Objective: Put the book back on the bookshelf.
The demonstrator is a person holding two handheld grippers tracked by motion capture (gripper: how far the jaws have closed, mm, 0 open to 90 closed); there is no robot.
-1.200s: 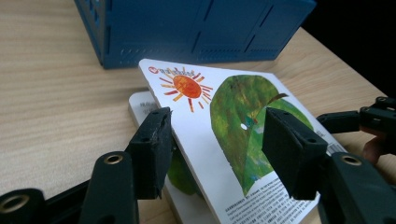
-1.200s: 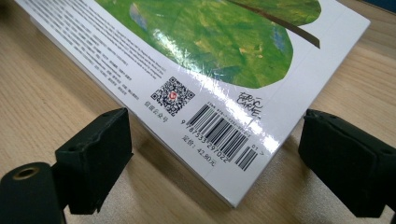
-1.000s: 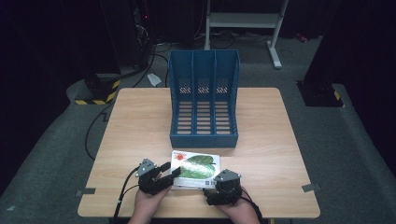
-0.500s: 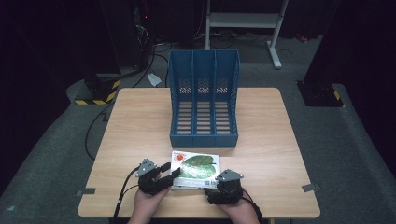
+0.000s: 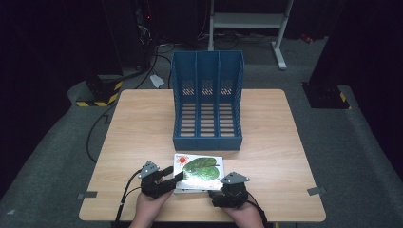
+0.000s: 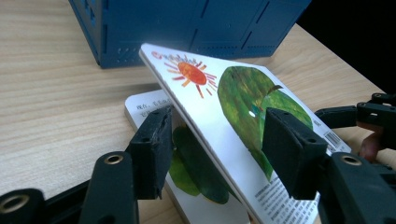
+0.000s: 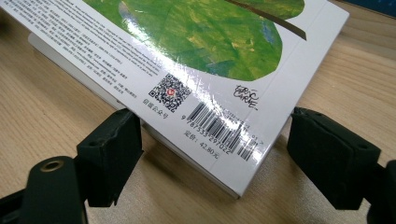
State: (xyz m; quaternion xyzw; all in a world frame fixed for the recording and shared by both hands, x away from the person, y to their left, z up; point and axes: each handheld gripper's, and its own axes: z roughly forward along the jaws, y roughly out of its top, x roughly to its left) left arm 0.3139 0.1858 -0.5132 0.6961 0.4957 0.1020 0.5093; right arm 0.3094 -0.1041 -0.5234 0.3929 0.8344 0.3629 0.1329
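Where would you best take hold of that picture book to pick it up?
Probably by the raised cover's free edge, coming in from the person's side. The cover tilts up off the pages below, so one jaw can slip underneath, as the left hand-held gripper does.

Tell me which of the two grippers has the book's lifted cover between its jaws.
The left gripper: its jaws straddle the raised cover of the book, one beneath and one above. The right gripper merely frames the barcode corner, jaws open.
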